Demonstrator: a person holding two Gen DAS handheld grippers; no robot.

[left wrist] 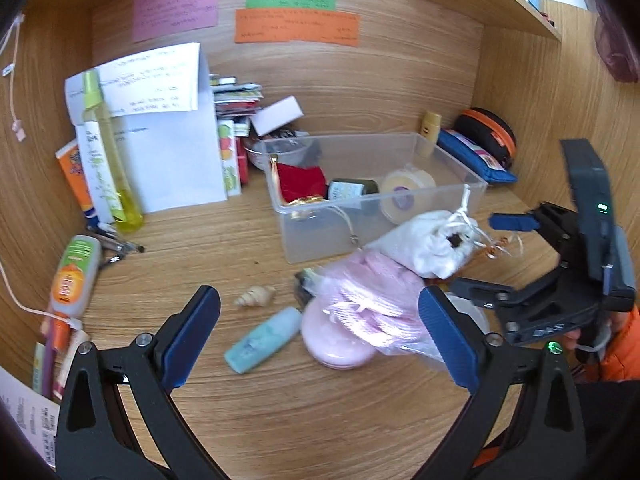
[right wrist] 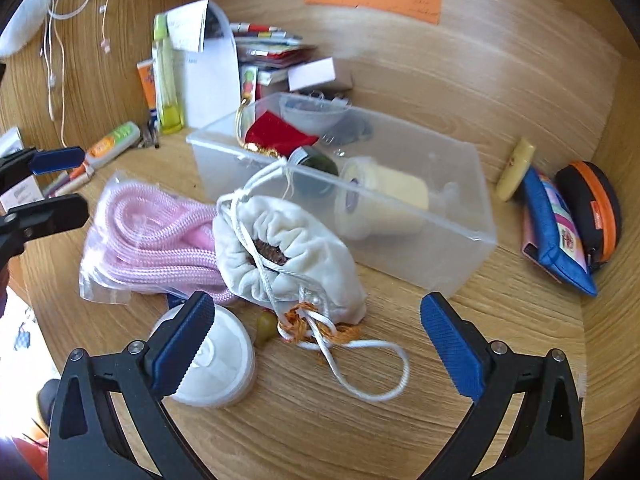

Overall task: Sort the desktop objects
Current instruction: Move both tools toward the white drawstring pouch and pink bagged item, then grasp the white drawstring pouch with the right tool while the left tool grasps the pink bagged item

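Both claws spread wide, nothing held: left claw [left wrist: 320,340] low over the front of the surface [left wrist: 320,420], right claw [right wrist: 316,352] directly above the white pouch [right wrist: 288,248]. Pouch lying on the surface just in front of the clear bin [right wrist: 400,216], leaning on the bagged pink rope [right wrist: 160,236], mouth gathered but not fully shut, dark contents visible inside. Step in hand judged to be the pick-up of the pouch for transfer to the bin. Recommended approach: close on the fabric body, not on the loose white cord [right wrist: 368,376] trailing toward the camera; keep the mouth tilted upward to avoid spilling; lift clear of the round white tub [right wrist: 208,364] beside the left finger and the small olive-coloured piece [right wrist: 266,326] touching the orange tassel [right wrist: 304,320]. Cord likely to drag or snag on the bin rim; clearance advisable before release. Count on the open surface: one pouch, one rope bag, one white tub, one pink round case [left wrist: 336,340], one pale blue tube [left wrist: 264,338], one shell [left wrist: 256,295]. Count inside the bin: one red pouch [left wrist: 300,180], one dark jar [left wrist: 352,189], one cream roll [left wrist: 406,190], one gold item only partly visible. Items stacked behind and beside the bin too crowded for a reliable count.
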